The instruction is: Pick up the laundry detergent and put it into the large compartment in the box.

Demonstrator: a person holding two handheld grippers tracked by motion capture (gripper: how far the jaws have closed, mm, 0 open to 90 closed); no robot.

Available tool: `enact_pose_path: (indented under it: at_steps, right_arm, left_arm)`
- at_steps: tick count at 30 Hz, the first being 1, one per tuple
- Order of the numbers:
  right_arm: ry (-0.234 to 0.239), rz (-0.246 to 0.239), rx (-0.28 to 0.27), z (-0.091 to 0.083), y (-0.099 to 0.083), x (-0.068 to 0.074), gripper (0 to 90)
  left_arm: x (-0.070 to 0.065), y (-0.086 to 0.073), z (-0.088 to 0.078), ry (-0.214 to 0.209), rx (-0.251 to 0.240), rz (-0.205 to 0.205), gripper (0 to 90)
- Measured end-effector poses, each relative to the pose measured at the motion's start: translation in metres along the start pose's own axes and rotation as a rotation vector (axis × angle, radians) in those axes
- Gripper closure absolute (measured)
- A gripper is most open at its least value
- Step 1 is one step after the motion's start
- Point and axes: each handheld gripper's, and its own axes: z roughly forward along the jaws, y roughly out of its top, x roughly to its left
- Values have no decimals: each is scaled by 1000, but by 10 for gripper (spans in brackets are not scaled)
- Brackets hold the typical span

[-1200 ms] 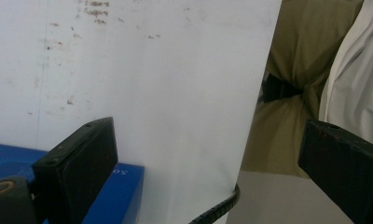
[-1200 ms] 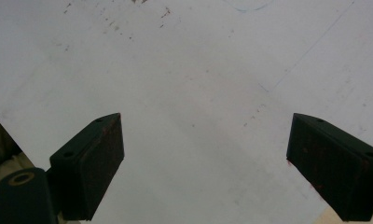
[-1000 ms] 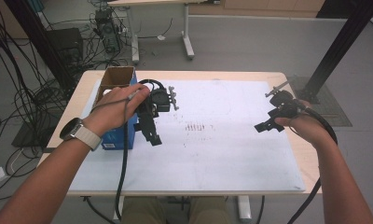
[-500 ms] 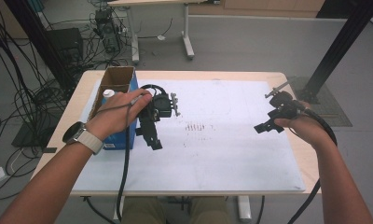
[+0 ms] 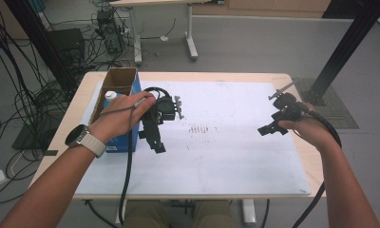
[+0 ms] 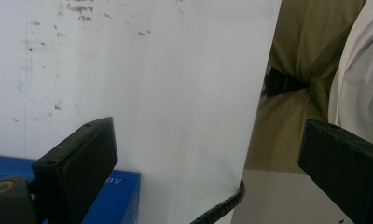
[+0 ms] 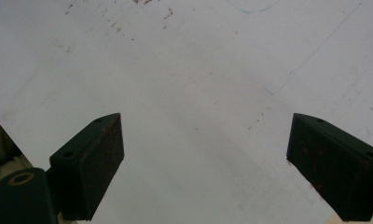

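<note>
Big table (image 5: 235,190) with a white mat (image 5: 235,156) on top. Blue box (image 5: 124,90) over at 10 o'clock, white bottle (image 5: 110,95) inside. Left gripper (image 5: 155,137) beside it, jaws wide apart, empty. Right gripper (image 5: 270,129) at 3 o'clock, likewise spread, empty.

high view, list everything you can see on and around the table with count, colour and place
table: 1, light wood edge, centre
mat: 1, white with small dark marks, covering the tabletop
box: 1, open brown cardboard with blue side, table's left edge
bottle cap: 1, white, inside the box
cables: many, black, floor at left
far table legs: white, behind
wristwatch: 1, pale strap, left wrist
left gripper: 1, black, open, beside the box
right gripper: 1, black, open, over the mat's right side
</note>
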Motion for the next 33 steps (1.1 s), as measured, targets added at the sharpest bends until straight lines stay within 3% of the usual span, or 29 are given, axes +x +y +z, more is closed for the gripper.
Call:
enact_pose_path:
  at_steps: [33]
  right_arm:
    - [0, 0, -7, 0, -2, 1, 110]
  left_arm:
    - [-2, -3, 2, 13, -8, -10, 52]
